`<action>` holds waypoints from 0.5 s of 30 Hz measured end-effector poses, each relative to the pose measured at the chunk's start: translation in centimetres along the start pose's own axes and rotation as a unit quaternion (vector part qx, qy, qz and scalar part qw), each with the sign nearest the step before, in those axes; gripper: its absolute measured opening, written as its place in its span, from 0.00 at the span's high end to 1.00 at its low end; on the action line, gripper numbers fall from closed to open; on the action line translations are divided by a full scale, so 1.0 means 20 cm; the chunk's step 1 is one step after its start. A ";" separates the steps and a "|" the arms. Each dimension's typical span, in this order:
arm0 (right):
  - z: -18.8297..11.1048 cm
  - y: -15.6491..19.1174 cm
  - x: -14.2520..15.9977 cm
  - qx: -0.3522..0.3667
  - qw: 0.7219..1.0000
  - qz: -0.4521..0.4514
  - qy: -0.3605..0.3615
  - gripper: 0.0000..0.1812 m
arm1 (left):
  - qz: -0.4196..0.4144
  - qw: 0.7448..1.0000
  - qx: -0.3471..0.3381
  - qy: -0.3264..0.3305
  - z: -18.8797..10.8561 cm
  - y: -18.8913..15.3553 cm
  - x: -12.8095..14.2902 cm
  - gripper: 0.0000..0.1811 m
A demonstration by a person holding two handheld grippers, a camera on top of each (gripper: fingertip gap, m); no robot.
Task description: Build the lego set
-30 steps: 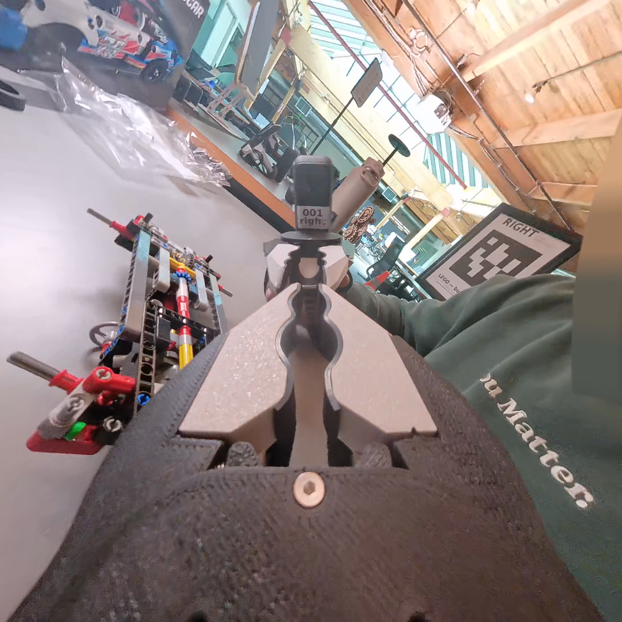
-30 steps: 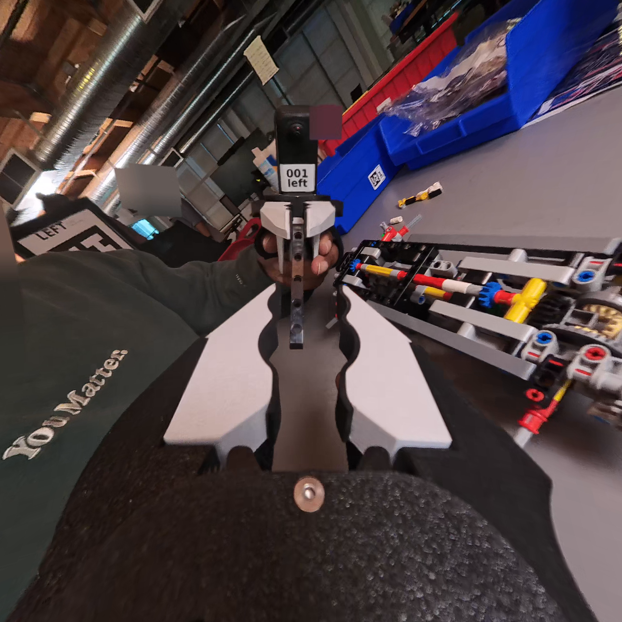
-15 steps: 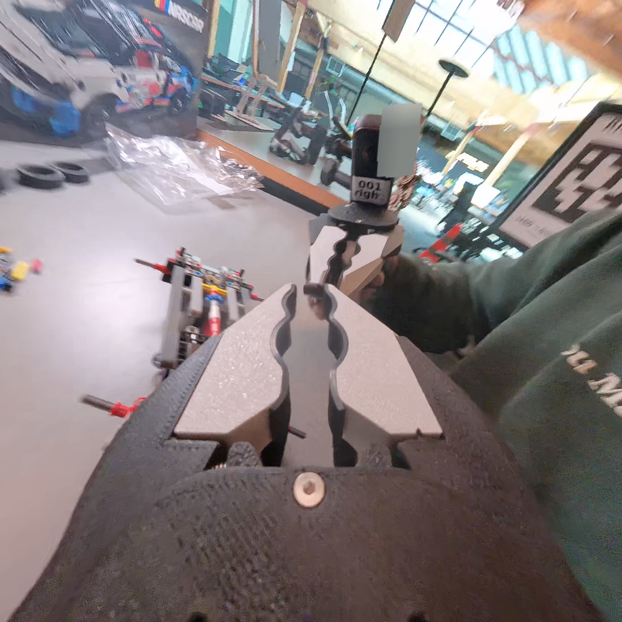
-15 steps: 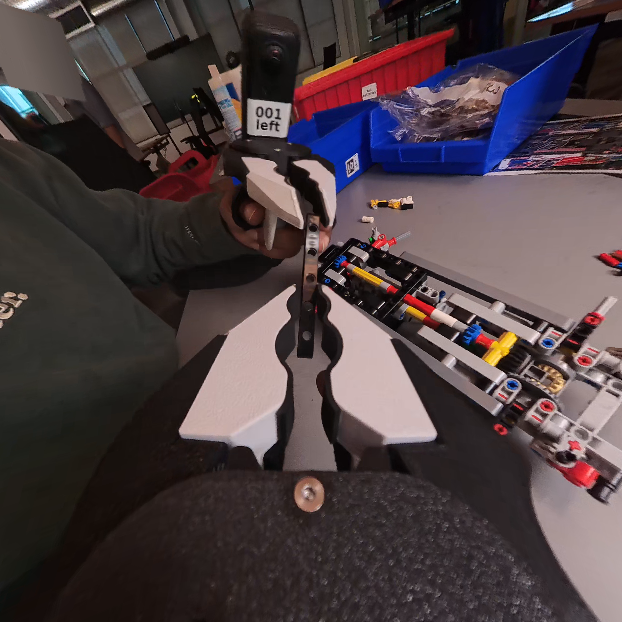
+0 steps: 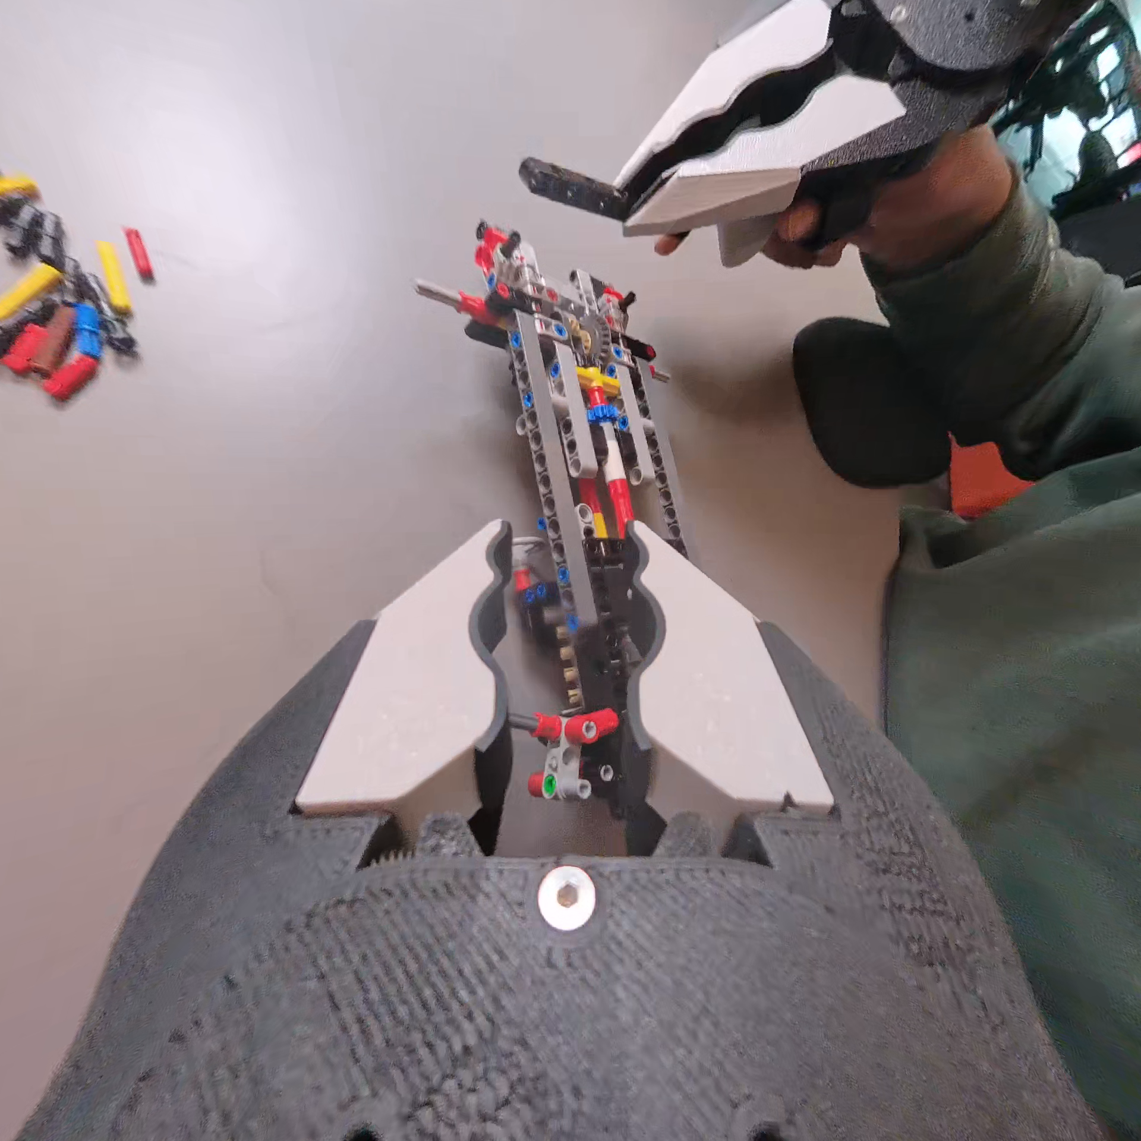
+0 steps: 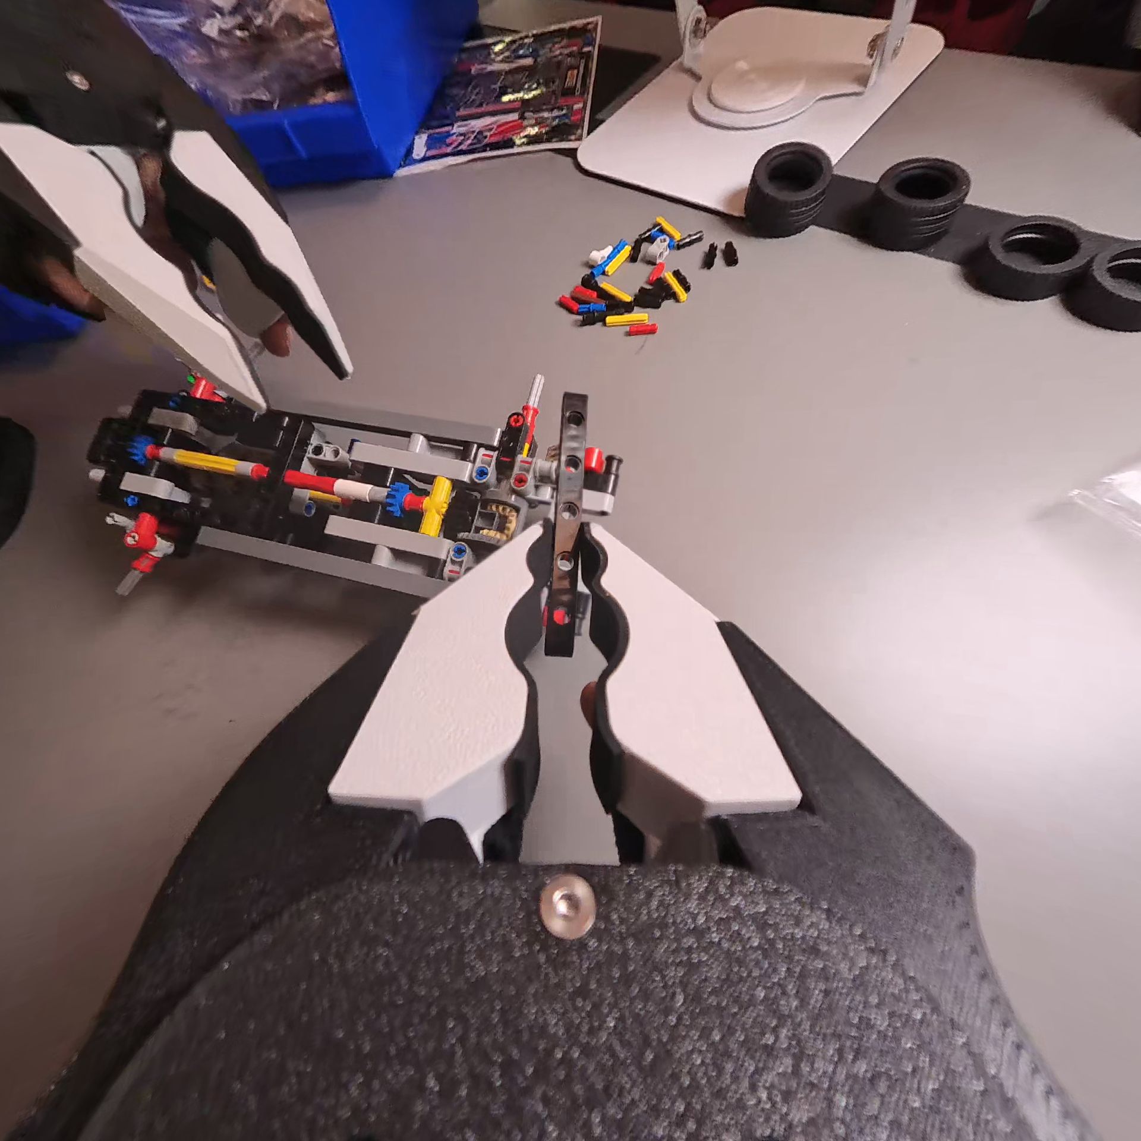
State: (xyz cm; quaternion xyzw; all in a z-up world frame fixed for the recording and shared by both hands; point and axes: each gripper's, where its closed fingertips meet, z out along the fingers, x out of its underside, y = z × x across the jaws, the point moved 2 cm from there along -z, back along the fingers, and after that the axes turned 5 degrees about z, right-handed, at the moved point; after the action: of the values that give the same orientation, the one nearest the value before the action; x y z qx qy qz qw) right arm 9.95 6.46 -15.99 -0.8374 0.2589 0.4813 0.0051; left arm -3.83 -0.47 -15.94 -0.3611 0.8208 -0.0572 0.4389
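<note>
The long lego chassis (image 5: 586, 432) of grey and black beams with a red, white and yellow axle lies on the grey table. My left gripper (image 5: 568, 531) is open and empty, and its fingers straddle the chassis's near end from above; whether they touch it is unclear. It also shows at the upper left of the right wrist view (image 6: 302, 389). My right gripper (image 6: 565, 531) is shut on a black beam with holes (image 6: 568, 469), held upright over the chassis's (image 6: 321, 488) far end. In the left wrist view the right gripper (image 5: 623, 204) and beam (image 5: 571, 191) hang above that end.
A pile of small loose pieces (image 6: 630, 284) lies beyond the chassis and shows at the left of the left wrist view (image 5: 55, 315). Black tyres (image 6: 787, 188) stand in a row by a white stand base (image 6: 765, 92). A blue bin (image 6: 346, 92), a printed sheet (image 6: 512, 92) and a green sleeve (image 5: 988, 370) are nearby. The tips of one gripper are about 15 cm away from the tips of the other.
The black beam passed from my left gripper to my right. The left gripper opened. Both grippers turned from facing each other down toward the chassis on the table.
</note>
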 end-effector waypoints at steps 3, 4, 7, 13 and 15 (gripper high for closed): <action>0.00 0.00 0.03 0.003 1.000 -0.012 0.010 0.97 | 0.006 0.999 -0.006 0.032 0.03 -0.02 0.05 0.84; 0.00 0.00 0.03 0.004 1.000 -0.015 0.010 0.97 | 0.007 0.999 -0.009 0.032 0.03 -0.04 0.06 0.84; -0.01 0.00 0.03 -0.004 1.000 -0.018 0.007 0.97 | 0.007 1.000 0.002 0.024 0.02 -0.14 0.11 0.82; 0.03 0.07 0.02 -0.053 0.996 -0.065 0.012 0.97 | 0.003 0.999 0.028 -0.028 0.07 -0.31 0.19 0.87; 0.05 0.09 -0.01 -0.066 0.993 -0.095 0.009 0.97 | 0.001 0.998 0.032 -0.050 0.10 -0.34 0.19 0.87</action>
State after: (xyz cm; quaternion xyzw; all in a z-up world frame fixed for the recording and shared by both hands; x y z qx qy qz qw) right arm 8.38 5.20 -15.93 -0.8612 0.1455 0.4869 -0.0070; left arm 0.02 -7.51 -16.87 -0.3482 0.7962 -0.0648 0.4905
